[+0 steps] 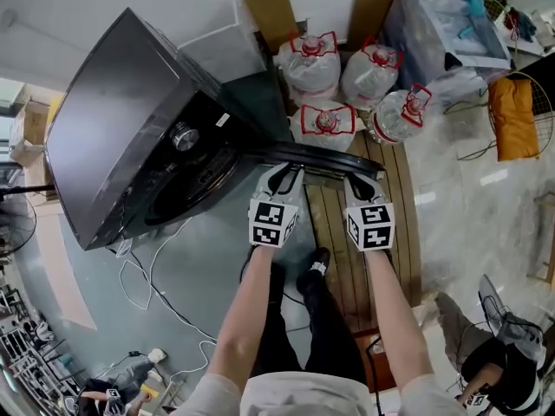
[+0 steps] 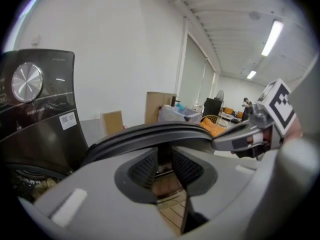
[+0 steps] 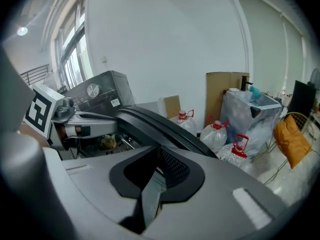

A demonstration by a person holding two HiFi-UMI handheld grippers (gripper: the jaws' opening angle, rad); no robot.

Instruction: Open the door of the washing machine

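Observation:
A dark washing machine (image 1: pixel 130 128) stands at the left with a silver dial (image 1: pixel 184 135). Its round door (image 1: pixel 312 156) is swung out towards me, the rim edge-on across the middle. My left gripper (image 1: pixel 284 176) is at the rim's left part. In the left gripper view the black rim (image 2: pixel 150 134) runs between the pads, and the left gripper (image 2: pixel 164 166) is shut on it. My right gripper (image 1: pixel 360 180) sits at the rim's right end. In its own view the right gripper (image 3: pixel 157 171) is shut just under the rim (image 3: pixel 150 124); nothing shows between its pads.
Three water jugs (image 1: pixel 310 63) stand behind the door, with cardboard boxes (image 1: pixel 269 11) and a large plastic bag (image 1: pixel 447 29) beyond. A wooden slatted platform (image 1: pixel 395 232) lies under the right gripper. White cables (image 1: pixel 143 276) trail on the floor at left. My shoes (image 1: pixel 314 267) are below the door.

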